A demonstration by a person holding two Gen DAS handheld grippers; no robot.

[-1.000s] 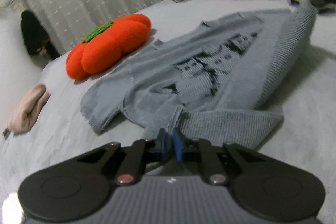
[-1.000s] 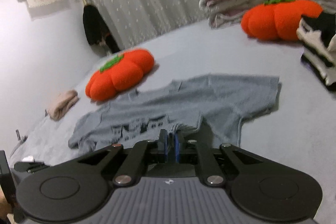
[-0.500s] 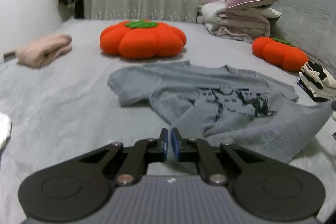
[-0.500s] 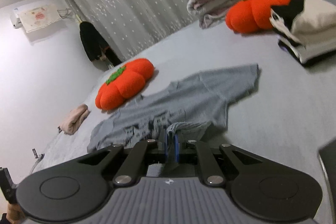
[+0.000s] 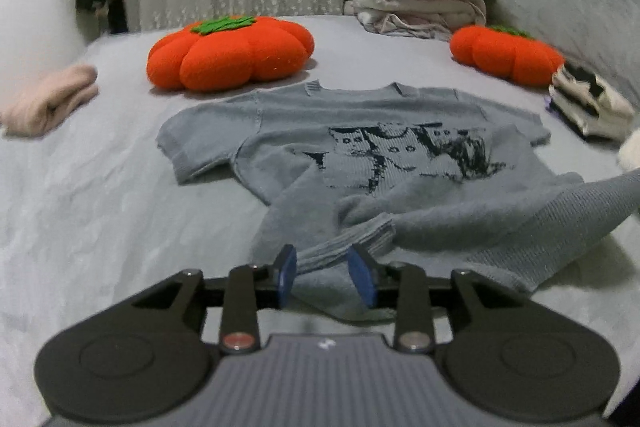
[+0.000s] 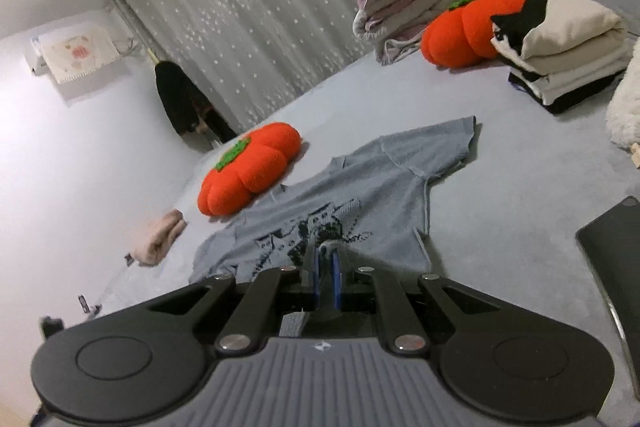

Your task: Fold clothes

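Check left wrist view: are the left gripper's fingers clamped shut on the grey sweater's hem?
No: the left gripper has just been opening, and its fingers stand apart with the grey sweater hem lying loose between them.

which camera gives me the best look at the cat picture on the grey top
The left wrist view. There the cat print faces the camera nearly upright and unblocked on the grey top. In the right wrist view the print is slanted and smaller, and the right gripper hides its lower part.

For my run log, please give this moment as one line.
shirt: flat, hem lifted | left gripper: just opened, hem between, unpinched | right gripper: shut on hem
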